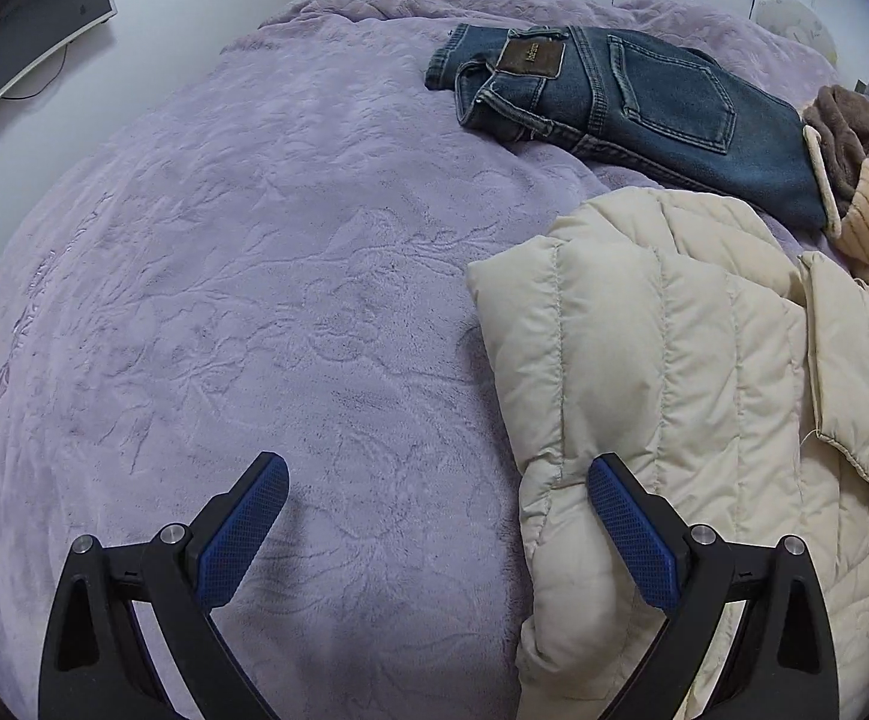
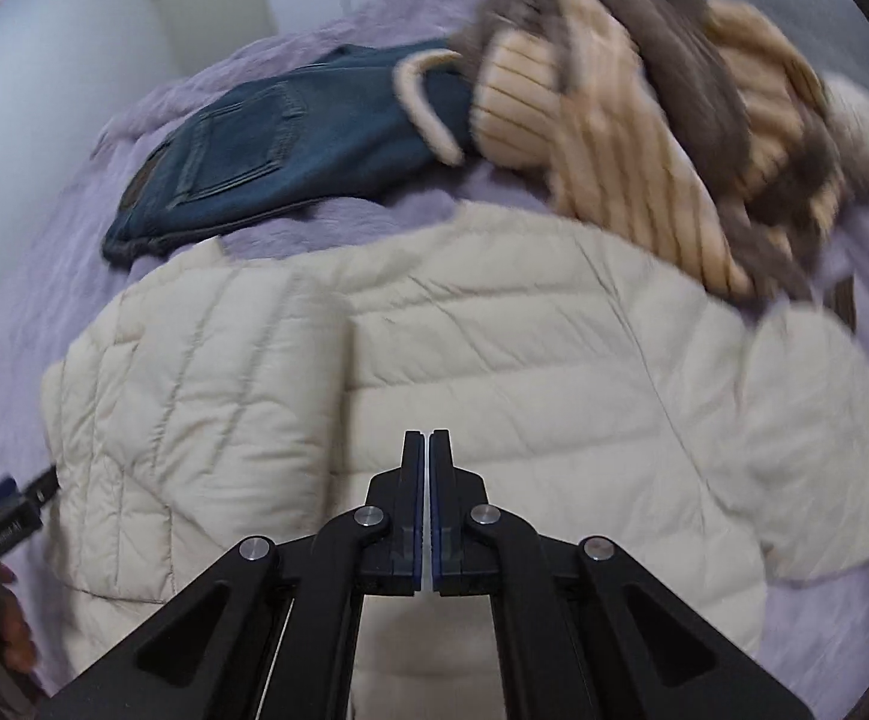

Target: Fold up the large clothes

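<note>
- Left wrist view showed the bed's purple blanket spread beneath the released left gripper jaws.
- Cream puffer jacket lay under the right jaw, partly folded.
- Folded jeans lay far ahead.
- Right gripper jaws were clenched above the jacket, apparently grasping nothing.
</note>
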Demonstrator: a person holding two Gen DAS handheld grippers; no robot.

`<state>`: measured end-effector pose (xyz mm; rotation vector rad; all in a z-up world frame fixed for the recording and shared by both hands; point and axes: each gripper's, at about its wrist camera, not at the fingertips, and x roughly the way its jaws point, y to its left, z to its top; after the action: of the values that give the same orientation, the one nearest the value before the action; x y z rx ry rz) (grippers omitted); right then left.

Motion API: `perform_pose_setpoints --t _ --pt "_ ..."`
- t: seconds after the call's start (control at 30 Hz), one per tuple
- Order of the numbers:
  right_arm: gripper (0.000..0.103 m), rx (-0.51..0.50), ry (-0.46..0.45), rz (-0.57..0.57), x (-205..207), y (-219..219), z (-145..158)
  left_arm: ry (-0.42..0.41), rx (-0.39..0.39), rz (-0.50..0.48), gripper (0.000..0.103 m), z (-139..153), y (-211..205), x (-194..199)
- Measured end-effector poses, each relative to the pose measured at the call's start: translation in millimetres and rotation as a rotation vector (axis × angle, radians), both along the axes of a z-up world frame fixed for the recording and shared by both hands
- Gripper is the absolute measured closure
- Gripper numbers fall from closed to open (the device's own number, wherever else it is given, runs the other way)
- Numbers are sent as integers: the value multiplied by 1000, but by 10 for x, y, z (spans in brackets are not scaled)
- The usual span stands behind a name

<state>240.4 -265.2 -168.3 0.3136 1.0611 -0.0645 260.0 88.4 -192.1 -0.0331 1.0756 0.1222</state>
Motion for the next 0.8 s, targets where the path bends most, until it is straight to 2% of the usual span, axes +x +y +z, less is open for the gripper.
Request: perform_pose_setpoints --t 0.07,0.1,0.17,0.23,0.27,0.3,0.33,0.43,0.53,0.57,0.6,0.63,0.67,0.8 --pt "101 103 59 -91 -121 -303 -173 2 3 -2 2 -4 -9 2" --pt "101 118 51 -81 -192 -333 -192 -1 6 -4 2 -6 -17 0" --pt "98 39 -7 9 -276 -202 -53 2 15 -8 2 -23 -24 -5" --pt "76 -67 -61 145 -310 103 112 13 20 -8 2 -48 -30 4" --pt "35 -114 -90 209 -315 263 177 15 21 -6 2 -51 -31 7" --pt "11 -155 -121 260 -328 422 237 15 22 -4 2 -47 -33 13" --pt "11 -192 -162 311 -336 572 289 14 22 -4 2 -40 -42 16" --pt "11 -349 -207 464 -305 1031 322 10 28 -12 2 -44 -63 19" --pt "12 -538 -214 511 -234 1368 208 7 32 -12 2 -63 -71 14" --pt "19 -579 -219 508 -191 1412 175 7 30 -10 2 -66 -66 12" --pt "52 -599 -217 495 -168 1424 145 8 27 -8 2 -69 -60 13" --pt "81 -600 -198 468 -126 1390 122 10 25 -7 2 -71 -55 16" --pt "98 -567 -168 420 -82 1305 118 11 23 -8 2 -72 -52 22" --pt "98 -225 -131 143 -106 604 204 10 22 -13 2 -85 -40 41"
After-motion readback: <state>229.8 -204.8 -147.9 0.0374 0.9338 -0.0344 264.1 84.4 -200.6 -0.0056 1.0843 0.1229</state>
